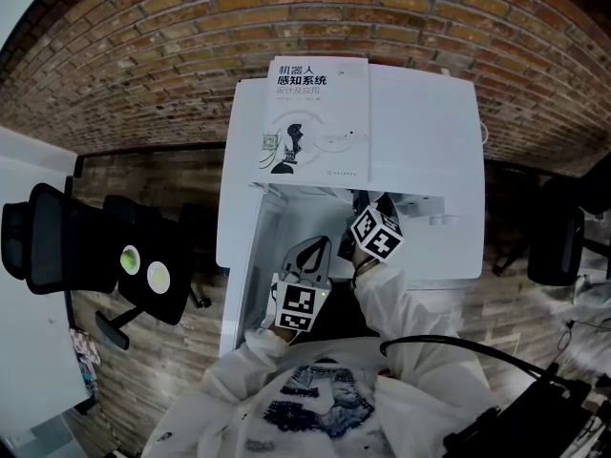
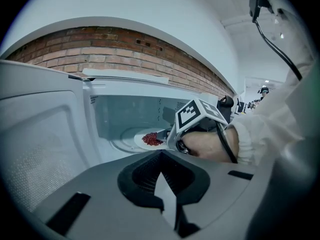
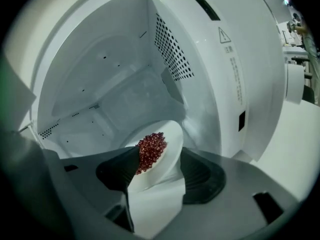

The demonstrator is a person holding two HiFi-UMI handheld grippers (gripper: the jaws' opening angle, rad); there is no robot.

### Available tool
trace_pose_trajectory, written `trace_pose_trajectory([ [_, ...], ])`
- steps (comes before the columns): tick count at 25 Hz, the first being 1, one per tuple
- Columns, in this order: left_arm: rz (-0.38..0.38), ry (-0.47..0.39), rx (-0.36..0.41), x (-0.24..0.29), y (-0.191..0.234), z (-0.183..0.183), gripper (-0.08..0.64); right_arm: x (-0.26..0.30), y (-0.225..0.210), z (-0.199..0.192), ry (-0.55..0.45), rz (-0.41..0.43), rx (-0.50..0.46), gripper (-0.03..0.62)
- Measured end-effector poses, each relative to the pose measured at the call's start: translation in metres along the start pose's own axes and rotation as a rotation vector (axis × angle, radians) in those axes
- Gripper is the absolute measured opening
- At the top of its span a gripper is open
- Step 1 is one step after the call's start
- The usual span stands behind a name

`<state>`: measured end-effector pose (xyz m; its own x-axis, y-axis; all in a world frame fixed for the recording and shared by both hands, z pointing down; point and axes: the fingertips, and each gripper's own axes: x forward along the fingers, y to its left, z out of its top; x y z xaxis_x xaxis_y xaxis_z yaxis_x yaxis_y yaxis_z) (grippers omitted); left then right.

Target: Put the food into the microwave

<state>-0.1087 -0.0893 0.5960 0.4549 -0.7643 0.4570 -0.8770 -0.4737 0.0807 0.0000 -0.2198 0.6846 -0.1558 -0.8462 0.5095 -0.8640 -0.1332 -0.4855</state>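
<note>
Plate (image 3: pixel 172 134) rim pinched by right gripper (image 3: pixel 159 160) inside microwave (image 3: pixel 215 69); walls well clear.

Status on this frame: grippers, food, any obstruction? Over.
Left gripper shut, empty, outside the microwave. Right gripper shut on plate of red food, inside, over the turntable. Door open, nothing in the way.

Office-like workroom: brick wall (image 1: pixel 191 27), swivel chairs (image 1: pixel 57 237), textbook (image 1: pixel 315 122) atop white microwave (image 1: pixel 425 160)
</note>
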Motion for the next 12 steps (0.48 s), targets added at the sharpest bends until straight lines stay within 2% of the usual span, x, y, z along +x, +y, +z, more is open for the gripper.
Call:
trace_pose_trajectory([
  [7,-0.019,0.005,0.001,0.0,-0.004,-0.002,0.006,-0.003,0.006,-0.002,0.005,0.01,-0.08,0.249],
  [12,-0.015,0.005,0.0,-0.002,-0.003,-0.003,0.006,0.002,0.013,-0.003,0.018,0.024,-0.086,0.249],
])
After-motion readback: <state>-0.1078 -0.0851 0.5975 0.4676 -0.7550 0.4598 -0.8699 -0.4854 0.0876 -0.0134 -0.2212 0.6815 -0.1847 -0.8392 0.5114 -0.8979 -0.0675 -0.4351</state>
